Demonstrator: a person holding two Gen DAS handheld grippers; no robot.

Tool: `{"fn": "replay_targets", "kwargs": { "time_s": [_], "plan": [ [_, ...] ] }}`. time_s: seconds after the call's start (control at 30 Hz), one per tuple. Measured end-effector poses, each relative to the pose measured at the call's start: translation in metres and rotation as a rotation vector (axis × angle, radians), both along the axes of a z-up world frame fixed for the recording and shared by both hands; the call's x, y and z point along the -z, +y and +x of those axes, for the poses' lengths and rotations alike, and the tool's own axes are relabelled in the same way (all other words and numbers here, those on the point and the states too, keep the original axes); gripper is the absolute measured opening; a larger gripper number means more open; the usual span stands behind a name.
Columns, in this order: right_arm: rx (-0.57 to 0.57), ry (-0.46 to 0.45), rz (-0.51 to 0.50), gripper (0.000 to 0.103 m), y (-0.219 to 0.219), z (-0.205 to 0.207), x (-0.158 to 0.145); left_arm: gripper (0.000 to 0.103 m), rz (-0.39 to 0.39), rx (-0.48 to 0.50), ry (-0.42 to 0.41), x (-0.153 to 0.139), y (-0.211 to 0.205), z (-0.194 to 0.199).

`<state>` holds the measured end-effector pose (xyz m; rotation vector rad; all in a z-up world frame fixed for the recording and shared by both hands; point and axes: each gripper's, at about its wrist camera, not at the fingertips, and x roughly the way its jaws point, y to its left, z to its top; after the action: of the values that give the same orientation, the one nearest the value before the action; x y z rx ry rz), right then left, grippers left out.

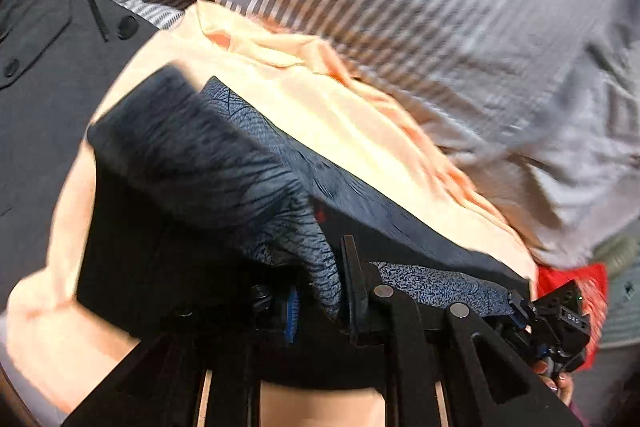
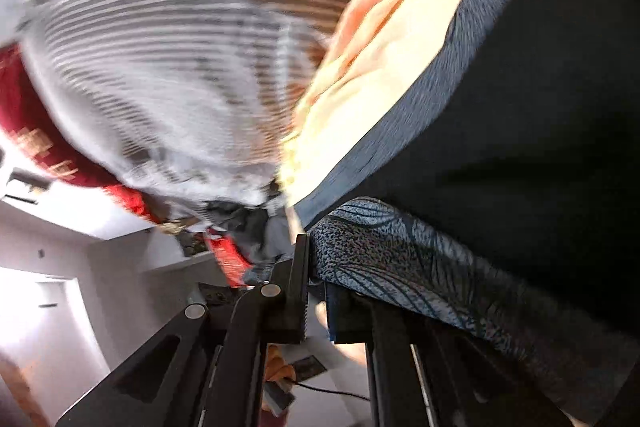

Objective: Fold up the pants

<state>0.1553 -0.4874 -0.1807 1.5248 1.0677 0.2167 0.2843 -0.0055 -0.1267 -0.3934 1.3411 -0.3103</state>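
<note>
The pants (image 1: 208, 163) are dark blue with a grey leaf print. They hang lifted over a peach cloth (image 1: 320, 107). My left gripper (image 1: 320, 291) is shut on a bunched edge of the pants. My right gripper (image 2: 318, 279) is shut on another edge of the pants (image 2: 400, 259), whose dark side fills the right of that view. The right gripper also shows at the lower right of the left wrist view (image 1: 560, 315). Both views are blurred by motion.
A grey striped cloth (image 1: 440, 7) lies beyond the peach cloth. A dark buttoned garment (image 1: 48, 75) lies at left. Red fabric (image 1: 572, 279) lies at right and in the right wrist view (image 2: 24, 115). White walls and a doorway (image 2: 48, 307) show there too.
</note>
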Motion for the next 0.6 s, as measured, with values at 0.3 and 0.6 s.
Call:
{"fn": "replay_targets", "kwargs": {
  "time_s": [0.3,0.6],
  "plan": [
    [-0.087,0.125,-0.061,0.010,-0.013,0.049,0.067,0.028,0.036,-0.046,0.060,0.015,-0.015,0.020],
    [-0.159,0.078,-0.139,0.069,-0.016,0.058,0.029,0.084,0.238,-0.068,-0.094,-0.043,-0.006,-0.004]
  ]
}}
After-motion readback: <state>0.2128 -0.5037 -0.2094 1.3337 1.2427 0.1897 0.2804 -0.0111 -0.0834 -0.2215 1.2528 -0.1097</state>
